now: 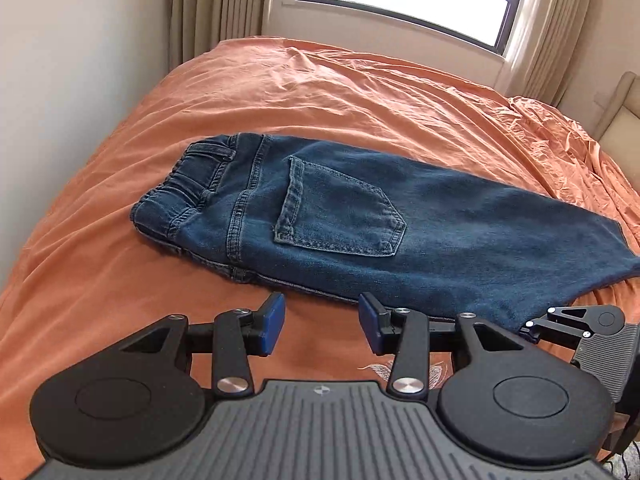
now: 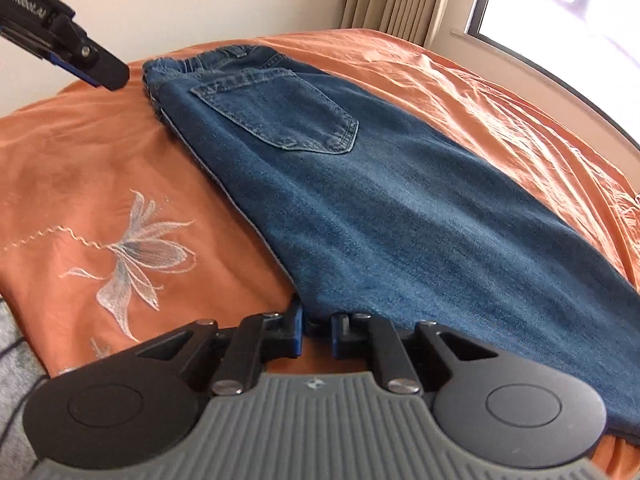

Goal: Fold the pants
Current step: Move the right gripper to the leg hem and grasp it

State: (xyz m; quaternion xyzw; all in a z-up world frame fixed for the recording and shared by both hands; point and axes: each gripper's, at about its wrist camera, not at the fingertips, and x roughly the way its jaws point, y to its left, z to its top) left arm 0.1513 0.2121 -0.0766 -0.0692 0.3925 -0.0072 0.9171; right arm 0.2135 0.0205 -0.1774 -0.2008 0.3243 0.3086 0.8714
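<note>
White lettering on the left gripper (image 2: pixel 102 74) is seen but unreadable; jaws spread. Dark blue denim pants (image 1: pixel 360 220) are laid folded lengthwise, back pocket up, edge pinched by the right gripper (image 2: pixel 316 334).

jeans (image 2: pixel 400 208) flat on orange bedspread (image 2: pixel 100 168) | right claw (image 2: pixel 317 332) — nearly closed at denim edge

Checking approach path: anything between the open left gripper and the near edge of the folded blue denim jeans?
Only bare orange bedsheet between the left gripper and the blue denim jeans, per left wrist view.
</note>
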